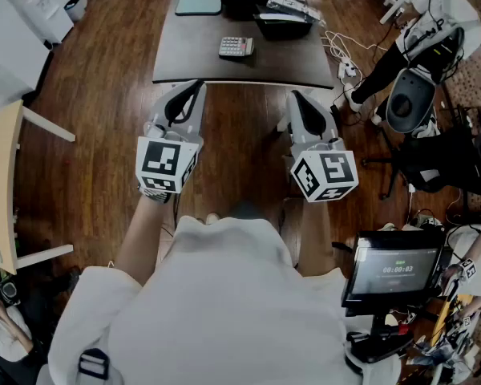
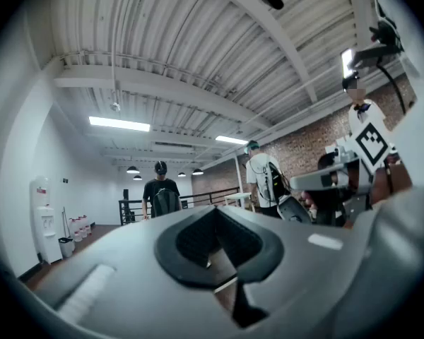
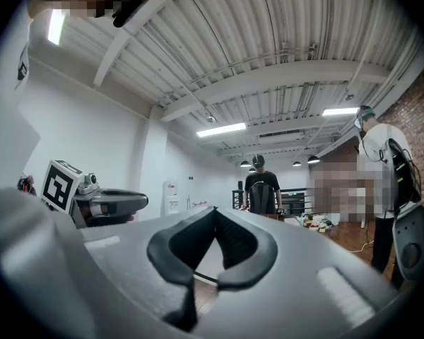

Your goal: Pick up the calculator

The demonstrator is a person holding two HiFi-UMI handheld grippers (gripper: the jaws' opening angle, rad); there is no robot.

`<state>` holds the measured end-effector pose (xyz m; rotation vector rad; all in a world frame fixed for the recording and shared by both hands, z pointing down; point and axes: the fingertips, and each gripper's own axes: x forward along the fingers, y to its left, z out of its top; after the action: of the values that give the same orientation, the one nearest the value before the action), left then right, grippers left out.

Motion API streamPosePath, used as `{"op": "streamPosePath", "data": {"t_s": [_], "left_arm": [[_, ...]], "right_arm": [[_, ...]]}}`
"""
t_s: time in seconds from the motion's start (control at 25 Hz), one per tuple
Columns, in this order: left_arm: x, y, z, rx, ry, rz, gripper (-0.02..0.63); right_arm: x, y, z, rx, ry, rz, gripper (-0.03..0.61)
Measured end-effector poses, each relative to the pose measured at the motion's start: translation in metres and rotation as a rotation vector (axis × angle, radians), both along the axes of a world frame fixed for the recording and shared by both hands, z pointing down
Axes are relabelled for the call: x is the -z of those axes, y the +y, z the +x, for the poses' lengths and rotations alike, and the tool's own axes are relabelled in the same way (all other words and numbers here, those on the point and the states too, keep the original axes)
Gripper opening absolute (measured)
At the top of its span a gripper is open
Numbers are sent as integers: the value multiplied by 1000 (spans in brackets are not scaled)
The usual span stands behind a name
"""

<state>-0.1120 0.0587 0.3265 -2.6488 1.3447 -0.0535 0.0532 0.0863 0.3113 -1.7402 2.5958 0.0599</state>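
Observation:
In the head view a grey calculator point(image 1: 236, 47) lies flat near the middle of a dark table point(image 1: 192, 62). Both grippers are held level side by side over the wooden floor, short of the table's near edge. My left gripper point(image 1: 196, 88) has its tips together with nothing between them, and its own view shows the black pads point(image 2: 191, 242) meeting at the point. In the same way my right gripper point(image 1: 296, 97) is shut and empty, its pads point(image 3: 234, 249) closed to a point. The calculator shows in neither gripper view.
Black trays and boxes point(image 1: 282, 24) and a teal pad point(image 1: 199, 0) crowd the table's far end. Cables point(image 1: 341, 54) trail on the floor at right, by an office chair point(image 1: 413, 103) and a monitor stand point(image 1: 393, 267). A light wooden table point(image 1: 0, 183) stands left. People point(image 3: 261, 186) stand in the room.

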Motion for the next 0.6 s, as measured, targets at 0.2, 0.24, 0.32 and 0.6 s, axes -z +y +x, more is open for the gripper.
{"op": "streamPosePath", "data": {"t_s": [0.2, 0.24, 0.32, 0.6], "left_arm": [[2, 0, 1, -16, -18, 4, 6], [1, -3, 0, -12, -20, 3, 6], [-4, -12, -2, 0, -22, -9, 6], [-19, -66, 15, 17, -22, -38, 6]], "right_arm": [[6, -1, -2, -2, -4, 8, 2], [6, -3, -1, -1, -4, 10, 2], [3, -12, 0, 2, -5, 9, 2], [-12, -71, 18, 16, -14, -9, 2]]}}
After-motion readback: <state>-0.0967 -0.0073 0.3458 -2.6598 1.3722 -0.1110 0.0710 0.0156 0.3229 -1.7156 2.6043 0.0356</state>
